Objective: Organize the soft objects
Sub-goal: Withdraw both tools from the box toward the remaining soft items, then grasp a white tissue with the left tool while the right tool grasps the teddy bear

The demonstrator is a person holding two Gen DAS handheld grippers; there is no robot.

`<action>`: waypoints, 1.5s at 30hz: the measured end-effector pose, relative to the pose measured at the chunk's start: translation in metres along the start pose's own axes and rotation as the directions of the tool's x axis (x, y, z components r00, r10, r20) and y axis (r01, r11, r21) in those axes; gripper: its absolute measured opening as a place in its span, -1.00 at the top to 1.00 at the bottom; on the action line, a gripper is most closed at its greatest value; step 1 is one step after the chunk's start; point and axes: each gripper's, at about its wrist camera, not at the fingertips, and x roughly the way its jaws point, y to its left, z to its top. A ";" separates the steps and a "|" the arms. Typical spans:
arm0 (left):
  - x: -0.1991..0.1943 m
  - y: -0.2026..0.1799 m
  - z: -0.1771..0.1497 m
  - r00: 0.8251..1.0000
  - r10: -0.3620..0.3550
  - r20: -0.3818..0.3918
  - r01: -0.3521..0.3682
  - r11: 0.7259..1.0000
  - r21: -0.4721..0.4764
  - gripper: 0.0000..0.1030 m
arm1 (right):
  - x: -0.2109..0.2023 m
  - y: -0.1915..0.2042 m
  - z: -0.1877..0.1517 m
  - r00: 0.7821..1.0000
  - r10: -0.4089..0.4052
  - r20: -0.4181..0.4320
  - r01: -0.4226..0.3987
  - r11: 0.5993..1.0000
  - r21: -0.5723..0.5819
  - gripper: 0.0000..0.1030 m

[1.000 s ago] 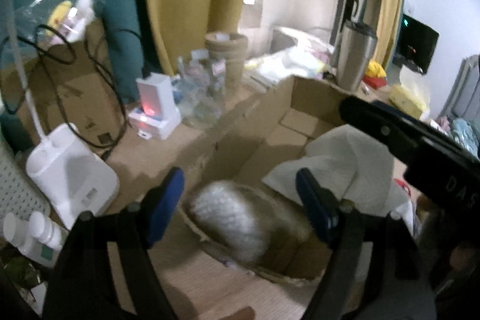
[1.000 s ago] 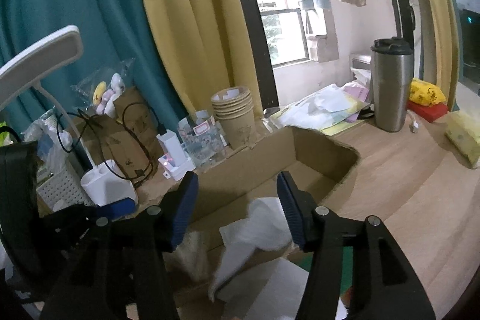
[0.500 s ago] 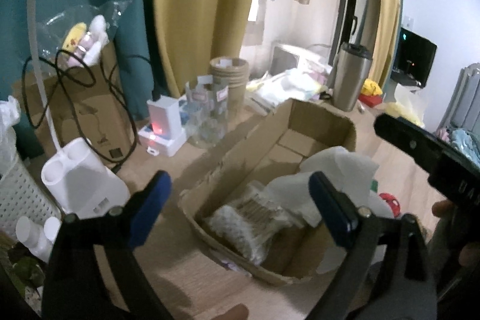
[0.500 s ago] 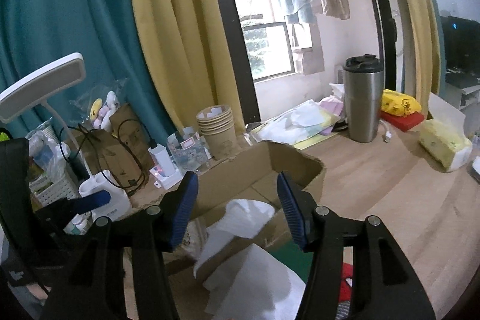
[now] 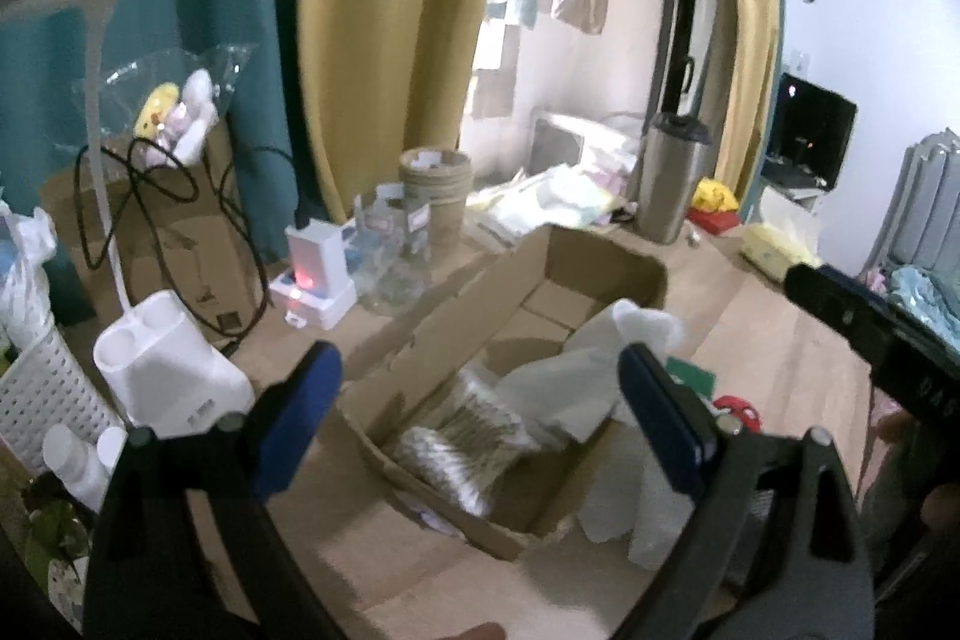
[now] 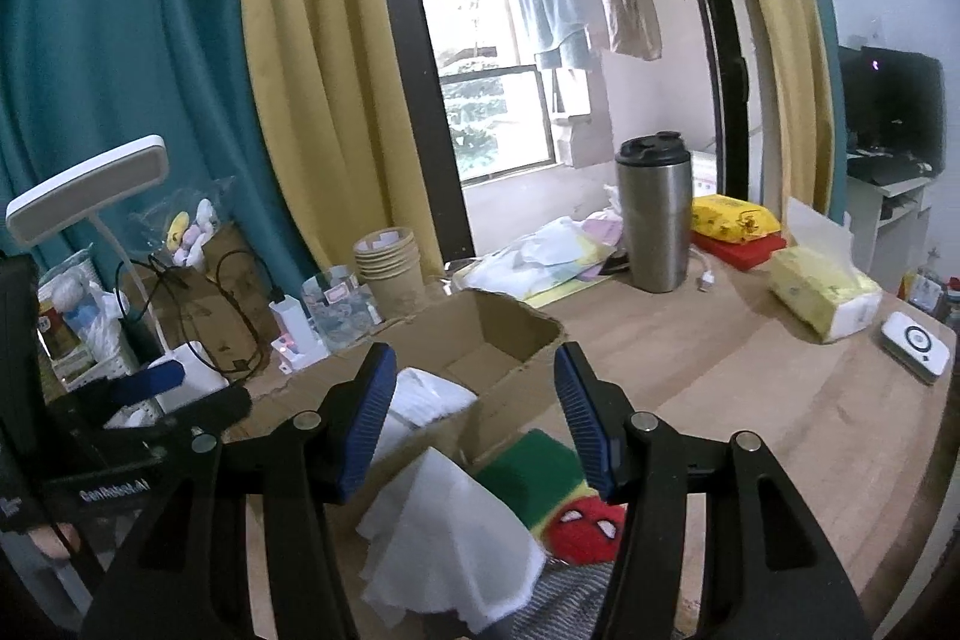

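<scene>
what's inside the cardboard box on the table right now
Inside the cardboard box: a grey-white fuzzy bundle at the near end and a white cloth draped over the near right rim. The far end shows bare cardboard. Anything under the cloth is covered.

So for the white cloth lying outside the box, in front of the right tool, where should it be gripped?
Probably at the raised fold of the white cloth nearest the right tool, coming down from above and slightly from the near side. It lies crumpled, partly over the green and red soft item, so pinching a high ridge should lift the cloth alone. The cardboard box stands just behind.
</scene>
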 end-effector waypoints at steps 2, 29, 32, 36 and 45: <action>-0.006 -0.003 0.000 1.000 -0.016 0.019 0.016 1.000 0.009 -0.84 | -0.008 -0.003 -0.002 1.000 -0.013 0.005 0.013 1.000 -0.009 -0.13; -0.024 -0.084 -0.049 0.996 -0.087 0.000 0.086 0.984 0.153 -0.84 | -0.074 -0.079 -0.064 0.991 -0.132 -0.007 0.132 0.991 0.034 -0.27; -0.019 -0.094 -0.055 0.996 -0.089 -0.013 0.090 0.981 0.173 -0.84 | -0.075 -0.082 -0.069 0.992 -0.129 -0.014 0.129 0.991 0.032 -0.27; -0.009 -0.104 -0.062 0.995 -0.087 -0.043 0.093 0.978 0.185 -0.84 | -0.075 -0.089 -0.078 0.992 -0.122 -0.024 0.123 0.992 0.043 -0.27; 0.011 -0.121 -0.064 0.994 -0.082 -0.070 0.094 0.975 0.200 -0.84 | -0.067 -0.098 -0.092 0.995 -0.081 -0.053 0.084 0.995 0.060 -0.27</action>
